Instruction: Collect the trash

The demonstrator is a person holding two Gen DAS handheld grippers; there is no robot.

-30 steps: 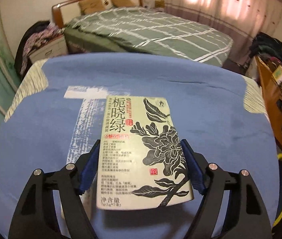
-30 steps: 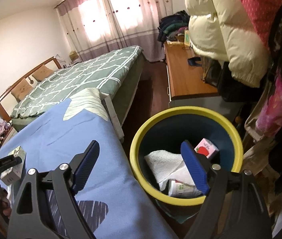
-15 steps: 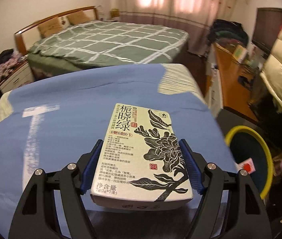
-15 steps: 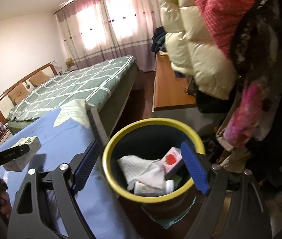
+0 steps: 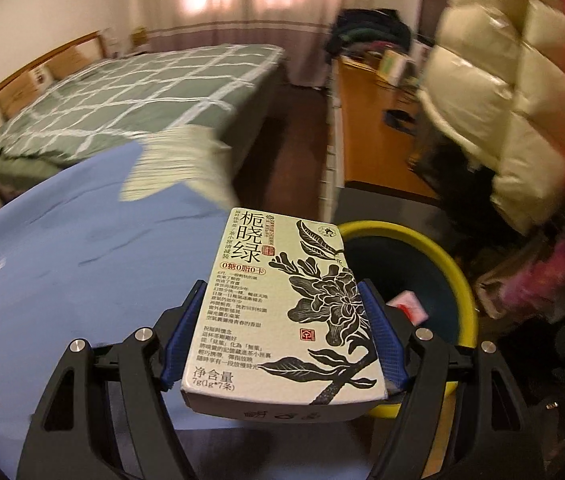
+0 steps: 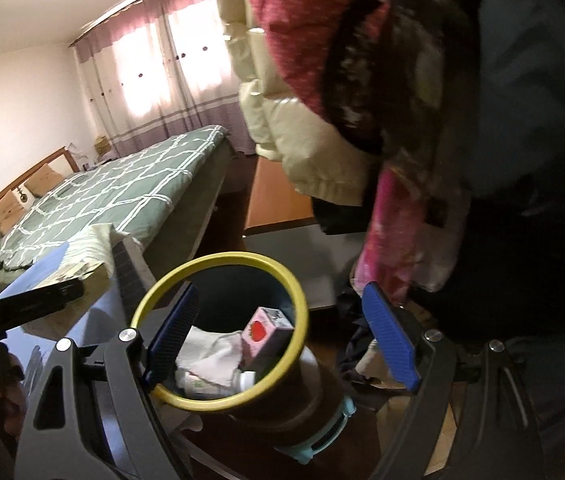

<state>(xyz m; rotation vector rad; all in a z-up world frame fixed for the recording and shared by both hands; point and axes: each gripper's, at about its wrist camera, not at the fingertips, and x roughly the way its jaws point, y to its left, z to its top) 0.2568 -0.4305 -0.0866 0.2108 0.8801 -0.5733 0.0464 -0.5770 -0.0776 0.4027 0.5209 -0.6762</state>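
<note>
My left gripper (image 5: 284,334) is shut on a pale green tea box (image 5: 282,320) with a black flower print, held in the air at the blue bedspread's edge, just left of the yellow-rimmed trash bin (image 5: 458,280). In the right wrist view the bin (image 6: 298,300) stands between my right gripper's (image 6: 282,340) open, empty fingers. The bin holds a pink strawberry carton (image 6: 262,336), white tissue (image 6: 210,356) and a small bottle. The left gripper's arm (image 6: 30,300) shows at the left edge.
A blue bedspread (image 5: 62,248) lies under the left gripper. A green checked bed (image 5: 142,96) is behind. A wooden desk (image 5: 378,120) and hanging cream and red coats (image 5: 502,100) crowd the right, close above the bin.
My left gripper has swung right with the tea box, from over the bedspread to the bin's side. The right gripper has moved closer to the bin, which now sits between its fingers.
</note>
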